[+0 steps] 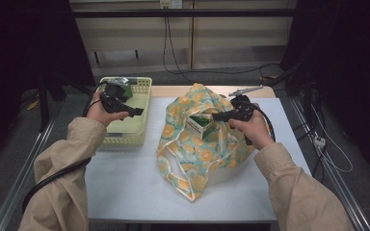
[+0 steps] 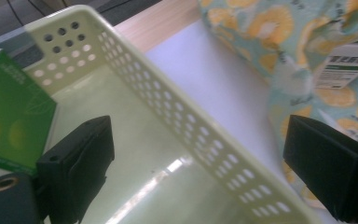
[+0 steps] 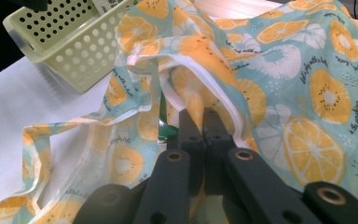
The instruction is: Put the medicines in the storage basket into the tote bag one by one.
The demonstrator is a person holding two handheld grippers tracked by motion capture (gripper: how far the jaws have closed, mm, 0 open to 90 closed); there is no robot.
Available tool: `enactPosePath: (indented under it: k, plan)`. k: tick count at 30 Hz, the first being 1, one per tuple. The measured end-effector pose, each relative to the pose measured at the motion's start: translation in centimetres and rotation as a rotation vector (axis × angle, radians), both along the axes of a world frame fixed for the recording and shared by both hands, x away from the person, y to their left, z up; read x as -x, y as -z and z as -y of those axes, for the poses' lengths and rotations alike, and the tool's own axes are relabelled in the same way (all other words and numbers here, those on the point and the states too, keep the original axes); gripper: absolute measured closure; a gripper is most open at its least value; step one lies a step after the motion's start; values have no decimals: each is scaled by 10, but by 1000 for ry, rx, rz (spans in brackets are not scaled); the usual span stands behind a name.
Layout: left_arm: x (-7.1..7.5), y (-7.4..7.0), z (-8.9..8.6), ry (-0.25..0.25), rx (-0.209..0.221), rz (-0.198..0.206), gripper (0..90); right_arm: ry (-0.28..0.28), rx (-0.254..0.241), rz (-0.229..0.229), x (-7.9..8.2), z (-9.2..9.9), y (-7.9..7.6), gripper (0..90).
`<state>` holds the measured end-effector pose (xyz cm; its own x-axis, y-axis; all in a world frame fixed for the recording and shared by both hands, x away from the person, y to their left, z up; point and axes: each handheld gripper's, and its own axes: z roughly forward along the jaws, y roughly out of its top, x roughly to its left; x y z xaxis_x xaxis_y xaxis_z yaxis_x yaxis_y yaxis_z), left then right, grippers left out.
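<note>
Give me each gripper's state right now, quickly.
Left gripper: open, empty, over the basket.
Right gripper: shut on the bag rim.

Glossy perforated plastic basket (image 2: 177,121); thin printed cloth bag (image 3: 279,79); matt black tongs (image 3: 198,128)

A pale green perforated plastic basket (image 1: 139,113) sits at nine o'clock of the orange-print fabric bag (image 1: 200,144); a green-and-white carton (image 1: 201,126) shows in the bag's mouth.
</note>
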<state>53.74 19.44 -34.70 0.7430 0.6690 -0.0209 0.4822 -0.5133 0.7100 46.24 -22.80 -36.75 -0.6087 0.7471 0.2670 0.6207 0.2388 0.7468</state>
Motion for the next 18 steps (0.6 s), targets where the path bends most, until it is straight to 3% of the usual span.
enactPosePath:
  k: [4, 9, 18]
  plan:
    - [-10, 3, -11, -33, 9, 8, 85, 0, 0, -1, -2, -1, 2, 895]
    - [-23, 5, -25, -76, -11, 32, 90, -7, -5, -7, -3, -3, 3, 895]
    - [-45, 5, -43, -143, -27, 32, 81, -16, -12, -20, -5, -1, 4, 895]
